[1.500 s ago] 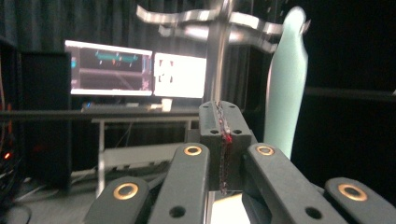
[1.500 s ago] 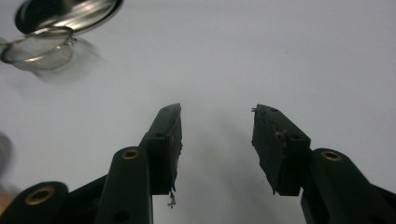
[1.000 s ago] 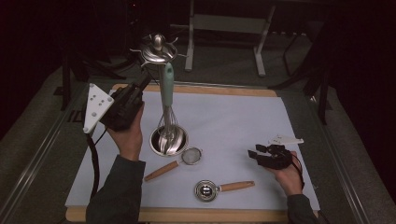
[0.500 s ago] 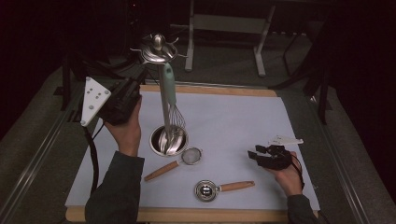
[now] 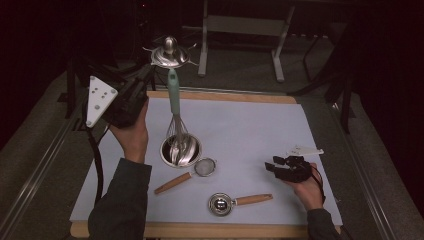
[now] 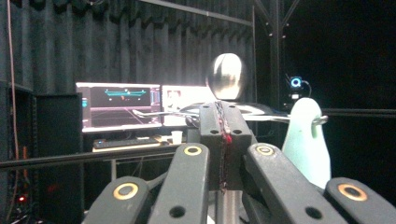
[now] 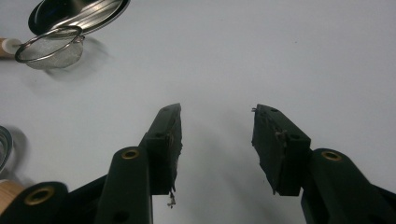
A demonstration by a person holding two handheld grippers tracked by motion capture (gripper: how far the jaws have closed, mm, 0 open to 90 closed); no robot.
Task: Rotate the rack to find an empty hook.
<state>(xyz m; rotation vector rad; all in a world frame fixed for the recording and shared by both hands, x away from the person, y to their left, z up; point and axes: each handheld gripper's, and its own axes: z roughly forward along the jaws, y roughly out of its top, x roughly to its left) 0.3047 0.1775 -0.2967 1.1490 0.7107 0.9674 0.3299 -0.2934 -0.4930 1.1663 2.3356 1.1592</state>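
Ladle clamped in left claw, raised above bowl; right claw wide, empty.

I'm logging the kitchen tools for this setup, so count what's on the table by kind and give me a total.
Whisk: 1
Steel cup: 1
Small strainer: 1
Wooden-handled scoop: 1
Steel rack: 1
Total: 5

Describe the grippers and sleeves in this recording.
Both grippers, left gripper and right gripper, are black with two flat jaws and brass-ringed pivots. The left carries a grey triangular plate with dark holes and a black cable. Dark long sleeves are worn.
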